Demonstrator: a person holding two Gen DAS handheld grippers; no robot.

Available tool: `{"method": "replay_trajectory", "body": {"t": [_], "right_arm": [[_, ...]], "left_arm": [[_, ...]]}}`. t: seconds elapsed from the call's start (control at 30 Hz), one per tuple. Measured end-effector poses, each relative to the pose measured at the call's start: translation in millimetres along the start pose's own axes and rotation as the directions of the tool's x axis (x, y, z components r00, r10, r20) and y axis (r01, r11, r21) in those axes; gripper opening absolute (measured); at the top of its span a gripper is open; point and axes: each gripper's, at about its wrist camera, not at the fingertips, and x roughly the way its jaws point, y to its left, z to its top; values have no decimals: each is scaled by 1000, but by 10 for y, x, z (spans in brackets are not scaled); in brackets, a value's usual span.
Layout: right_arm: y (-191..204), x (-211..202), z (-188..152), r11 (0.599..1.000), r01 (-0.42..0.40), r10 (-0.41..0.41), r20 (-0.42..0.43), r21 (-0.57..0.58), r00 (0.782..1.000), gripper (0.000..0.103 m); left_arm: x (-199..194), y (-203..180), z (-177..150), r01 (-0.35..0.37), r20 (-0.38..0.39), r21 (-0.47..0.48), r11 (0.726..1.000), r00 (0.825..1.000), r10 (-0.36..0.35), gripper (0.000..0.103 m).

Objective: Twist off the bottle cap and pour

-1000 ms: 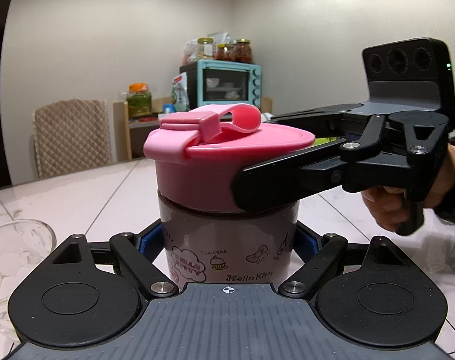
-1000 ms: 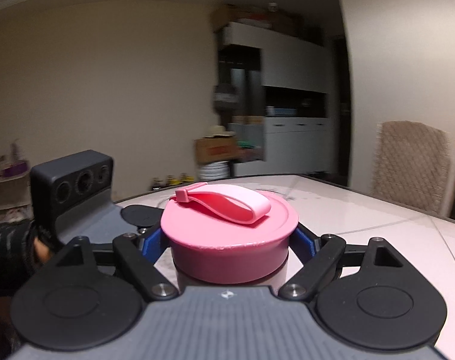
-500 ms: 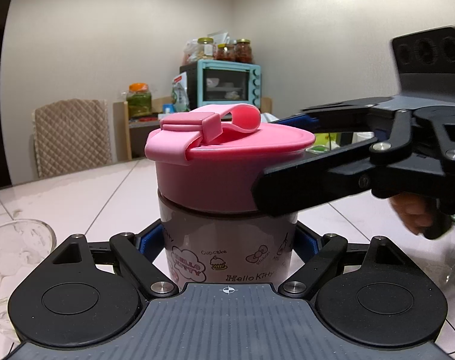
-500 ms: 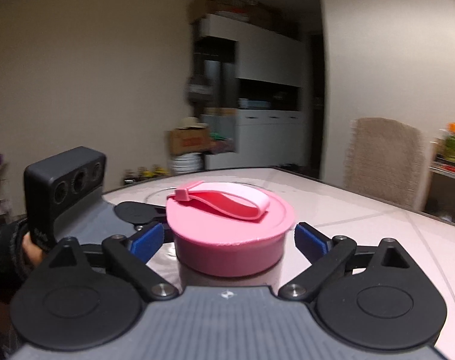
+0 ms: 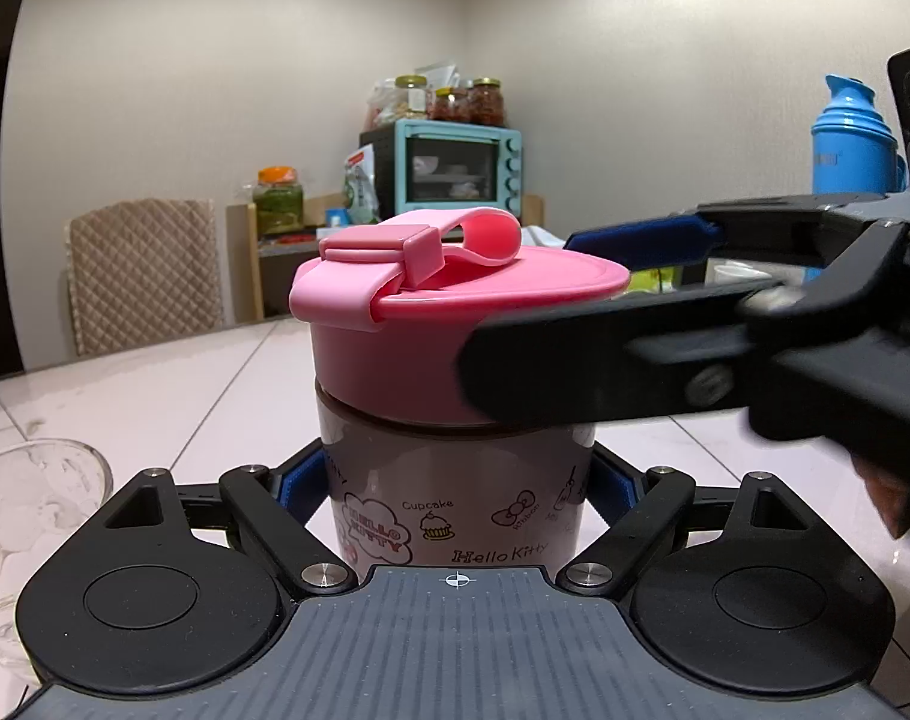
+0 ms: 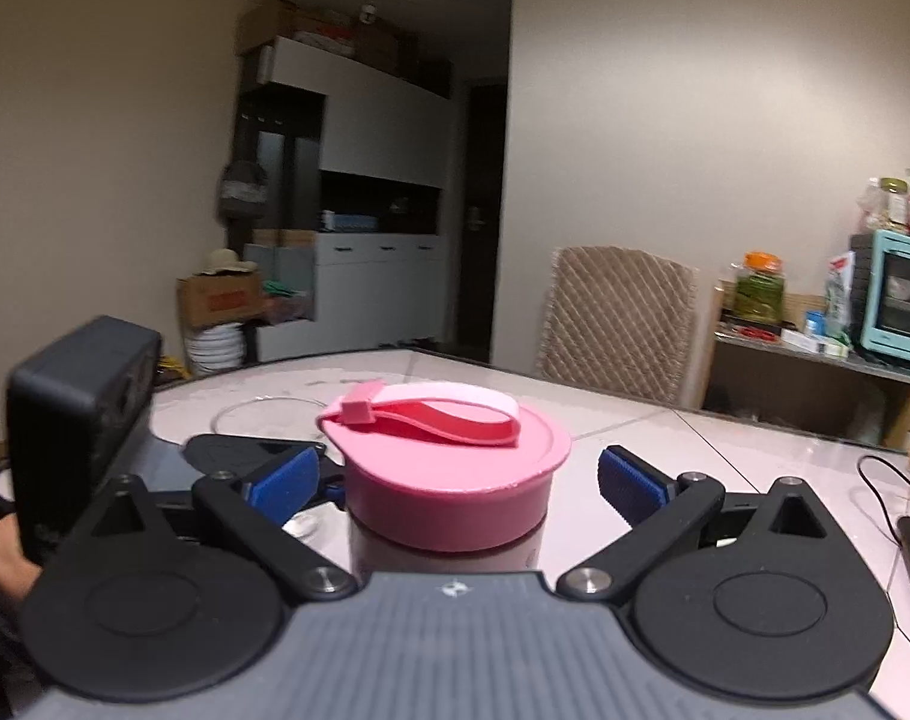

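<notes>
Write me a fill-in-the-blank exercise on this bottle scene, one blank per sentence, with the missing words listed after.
1. The cap on the Hello Kitty bottle is coloured ____.
2. The bottle's printed body is clamped by the ____ gripper.
3. The right gripper has its blue-padded fingers on either side of the cap, and they are ____ rather than closing.
4. The carry strap lies on ____ of the cap.

Missing words: pink; left; opening; top

The black two-finger left gripper [image 5: 455, 480] points slightly downward, its blue pads [image 5: 296, 480] clamped on a brownish printed plastic bottle [image 5: 455, 492]. The black right gripper [image 6: 455, 474] reaches in level, jaws opening, its blue pads [image 6: 629, 486] standing clear of the pink round cap [image 6: 449, 474] between them.
</notes>
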Motion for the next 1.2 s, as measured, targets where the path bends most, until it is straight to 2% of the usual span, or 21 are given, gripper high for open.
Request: {"method": "replay_trajectory", "body": {"t": [0.6, 0.7, 0.8, 0.93, 1.13, 1.2], "right_arm": [[84, 203, -74, 993, 77, -75, -16, 86, 997, 99], [73, 211, -92, 993, 81, -80, -20, 91, 997, 93], [81, 223, -85, 993, 67, -65, -20, 94, 998, 85], [87, 211, -94, 998, 49, -49, -13, 50, 999, 85], [-50, 187, -87, 999, -50, 51, -9, 17, 999, 85], [-148, 187, -89, 994, -114, 114, -7, 4, 993, 85]], "left_arm": [[2, 8, 1, 0, 0, 0, 1000, 1000, 0, 90], [1, 6, 1, 0, 0, 0, 1000, 1000, 0, 90], [2, 5, 0, 0, 0, 0, 1000, 1000, 0, 90], [-1, 11, -3, -2, 0, 1, 1000, 1000, 2, 90], [11, 17, -3, -2, 0, 1, 1000, 1000, 2, 90], [10, 14, -5, -2, 0, 1, 1000, 1000, 2, 90]]}}
